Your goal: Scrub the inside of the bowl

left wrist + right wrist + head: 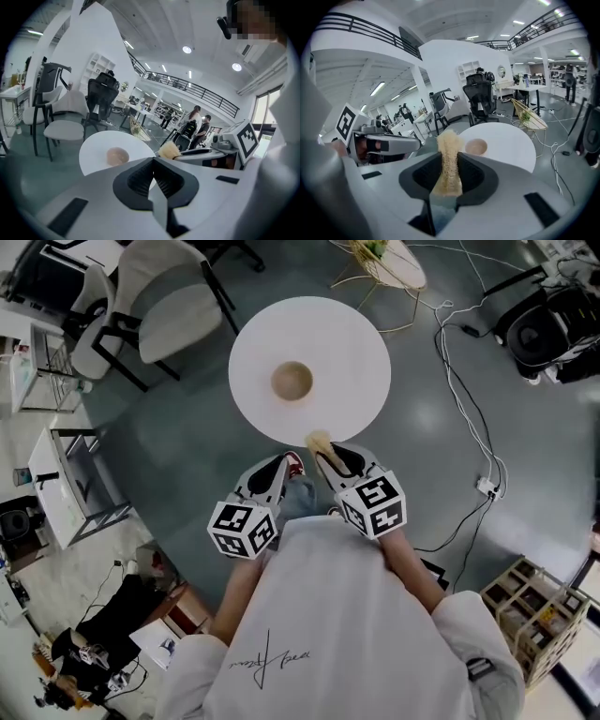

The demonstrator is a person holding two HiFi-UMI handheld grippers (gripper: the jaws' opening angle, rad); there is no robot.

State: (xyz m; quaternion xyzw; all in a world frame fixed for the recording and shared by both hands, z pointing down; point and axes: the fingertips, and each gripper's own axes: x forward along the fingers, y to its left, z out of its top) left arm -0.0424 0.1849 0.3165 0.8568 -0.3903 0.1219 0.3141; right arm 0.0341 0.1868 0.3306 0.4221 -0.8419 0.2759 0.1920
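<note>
Looking at the right gripper [449, 165], it's clamping a tan fibrous scrubber [448, 140] that's poking out past the jaw tips, while the left gripper [153, 165] is sitting pressed together on nothing. The small tan bowl [292, 381] is waiting well ahead of both tools, in the middle of the round white table [352, 352]. I'm guessing the scrubber is going to squash and flex, and the bowl is looking light enough to skid, so the free gripper is probably needing to pinch its rim
</note>
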